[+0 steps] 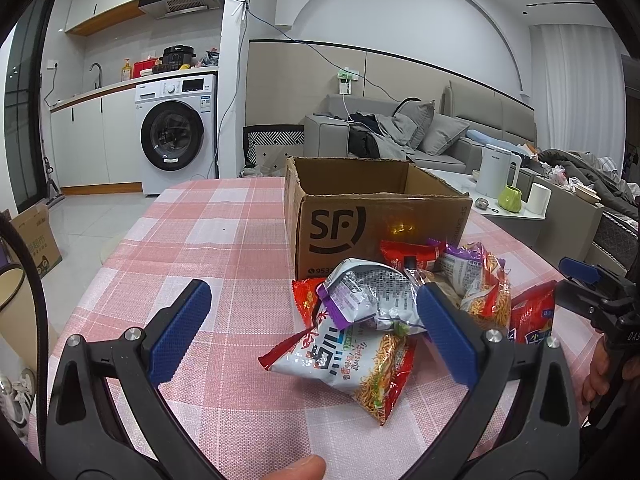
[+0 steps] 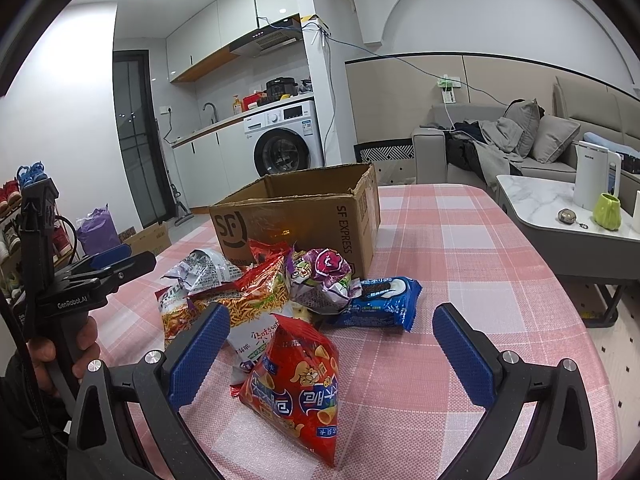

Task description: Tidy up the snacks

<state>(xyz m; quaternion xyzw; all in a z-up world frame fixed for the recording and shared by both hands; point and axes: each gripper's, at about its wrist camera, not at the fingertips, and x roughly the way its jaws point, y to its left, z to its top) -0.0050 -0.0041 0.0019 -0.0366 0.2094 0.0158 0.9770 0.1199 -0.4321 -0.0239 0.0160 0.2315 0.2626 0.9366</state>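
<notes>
Left wrist view: the left gripper [image 1: 314,312] is spread wide and empty above a checked table [image 1: 224,248], near the snack pile [image 1: 384,312] lying before an open box [image 1: 372,216]

Right wrist view: the right gripper [image 2: 330,332] is released too, straddling a red bag [image 2: 296,392]; a blue pack [image 2: 380,302] lies beside the pile, touching it

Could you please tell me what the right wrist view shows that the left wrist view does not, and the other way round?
Only the right wrist view shows the blue cookie pack, the whole red chip bag and the shoe rack. Only the left wrist view shows the white paper roll and a fingertip at the bottom edge. Both show the open cardboard box, the noodle packets, the checked tablecloth, the washing machine, and both open grippers: left gripper, right gripper.
</notes>
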